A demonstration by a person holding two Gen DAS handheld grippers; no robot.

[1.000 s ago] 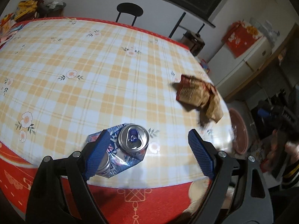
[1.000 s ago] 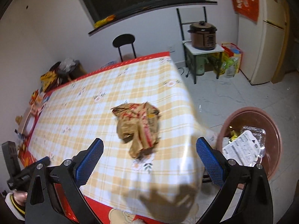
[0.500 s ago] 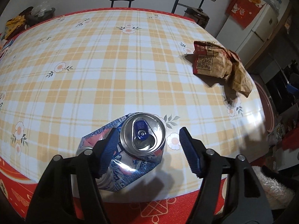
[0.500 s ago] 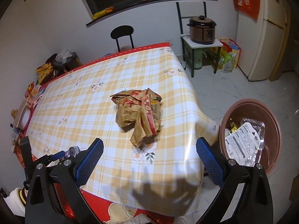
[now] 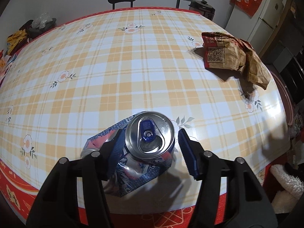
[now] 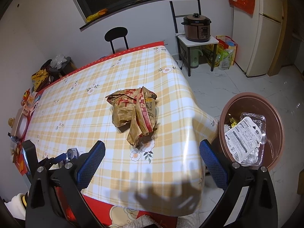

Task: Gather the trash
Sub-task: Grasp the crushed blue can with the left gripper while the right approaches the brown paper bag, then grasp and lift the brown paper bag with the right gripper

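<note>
Left wrist — left claw (image 5: 152,142) astride crushed can (image 5: 150,134), jaws parted.

Crushed can (image 5: 150,136) and crumpled bag (image 5: 233,58) on tablecloth.

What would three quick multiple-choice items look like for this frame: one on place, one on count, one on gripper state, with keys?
1. Where does the crumpled brown paper bag lie?
A. In the bin
B. On the checked tablecloth
C. On the floor

2. How many crushed silver-and-blue drink cans are on the table?
A. One
B. Two
C. Three

3. How does the left gripper stand?
A. Open and far above the can
B. Shut on the bag
C. Open, its blue fingers on either side of the can

Key: 1 B, the bag rests on the cloth near the table's edge beside the round brown bin. 2 A, only one can shows. 3 C, a gap remains at the right finger.
</note>
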